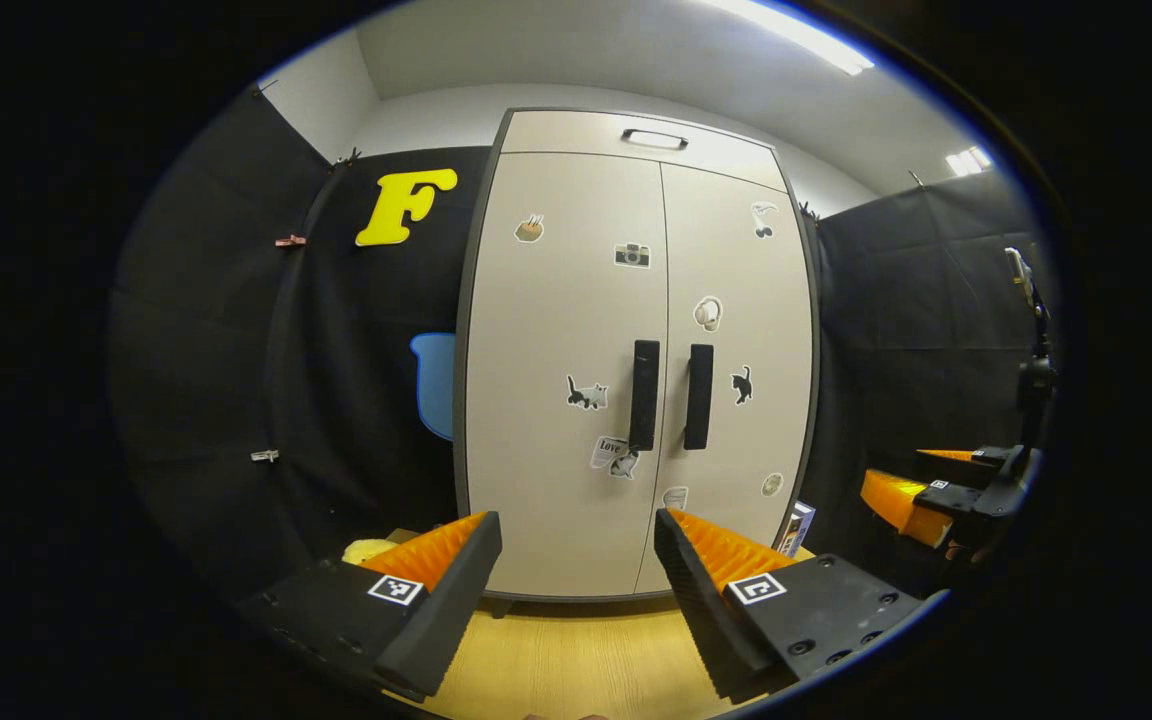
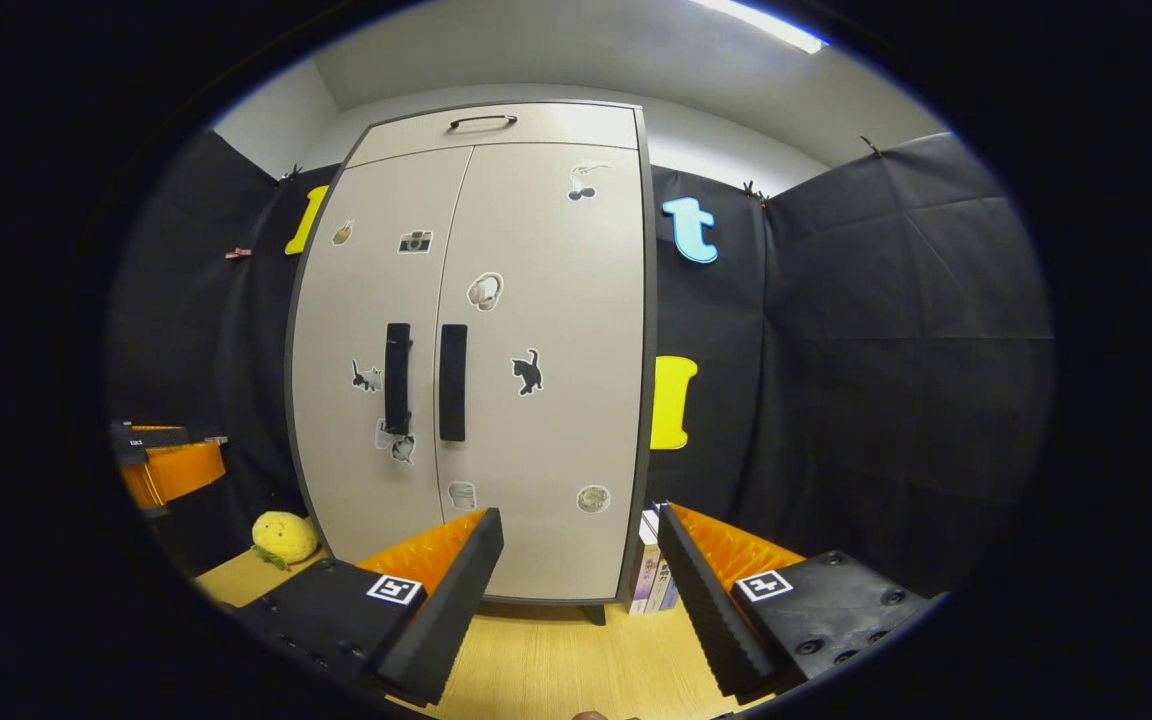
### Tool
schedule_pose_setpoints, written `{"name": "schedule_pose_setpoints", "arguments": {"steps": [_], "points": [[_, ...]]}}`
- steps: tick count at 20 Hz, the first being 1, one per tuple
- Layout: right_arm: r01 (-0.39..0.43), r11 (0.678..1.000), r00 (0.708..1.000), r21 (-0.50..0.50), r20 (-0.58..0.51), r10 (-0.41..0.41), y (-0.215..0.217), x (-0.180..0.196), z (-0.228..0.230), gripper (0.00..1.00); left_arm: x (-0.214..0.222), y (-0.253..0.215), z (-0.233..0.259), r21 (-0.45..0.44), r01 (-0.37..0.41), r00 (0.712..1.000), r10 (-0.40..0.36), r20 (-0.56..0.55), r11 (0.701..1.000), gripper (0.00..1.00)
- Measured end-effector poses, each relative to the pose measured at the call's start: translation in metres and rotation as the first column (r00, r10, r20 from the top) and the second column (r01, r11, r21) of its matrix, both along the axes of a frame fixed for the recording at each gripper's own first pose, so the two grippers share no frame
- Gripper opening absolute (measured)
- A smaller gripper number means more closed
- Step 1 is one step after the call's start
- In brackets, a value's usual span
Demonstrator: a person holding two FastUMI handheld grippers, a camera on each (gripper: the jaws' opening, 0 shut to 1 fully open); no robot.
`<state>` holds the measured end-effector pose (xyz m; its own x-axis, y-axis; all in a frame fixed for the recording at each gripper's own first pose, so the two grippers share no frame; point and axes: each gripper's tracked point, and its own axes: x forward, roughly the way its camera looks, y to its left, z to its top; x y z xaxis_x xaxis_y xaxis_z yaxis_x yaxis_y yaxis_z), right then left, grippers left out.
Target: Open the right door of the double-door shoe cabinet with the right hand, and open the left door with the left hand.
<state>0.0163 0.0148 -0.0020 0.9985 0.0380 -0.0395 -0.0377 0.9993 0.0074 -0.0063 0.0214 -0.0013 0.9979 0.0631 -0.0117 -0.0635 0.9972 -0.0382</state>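
You are standing in front of the shoe cabinet (image 1: 636, 350) with both doors closed: in the left gripper view the left door (image 1: 561, 370) and the right door (image 1: 741, 340) meet flush along the middle seam, and the two dark vertical handles, the left handle (image 1: 644, 394) and the right handle (image 1: 698, 396), sit side by side just either side of that seam. Your left gripper (image 1: 576, 560) is released, its fingers spread wide with nothing between them, held low and short of the cabinet, roughly facing the left door's lower part. In the same view your right gripper (image 1: 921, 490) shows at the far right edge, well apart from the cabinet. In the right gripper view that gripper (image 2: 581, 555) is also released, fingers wide apart and holding nothing, aimed at the lower part of the right door and clear of it. The cabinet stands on a light wooden floor (image 1: 576, 660) and its doors carry small stickers, among them a black cat (image 2: 528, 372) on the right door. A yellow plush toy (image 2: 284, 537) lies on the floor to the cabinet's left, and a few books (image 2: 654, 578) stand upright just beside its right bottom corner
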Motion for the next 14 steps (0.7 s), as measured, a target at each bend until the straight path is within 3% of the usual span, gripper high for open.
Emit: {"name": "schedule_pose_setpoints", "arguments": {"steps": [14], "points": [[-0.071,0.997,0.997,0.028,0.013,0.071,0.031,0.025,0.032,0.98,-0.002,0.013,0.007,0.018,-0.017,1.000,0.017,0.009,1.000,0.95]]}}
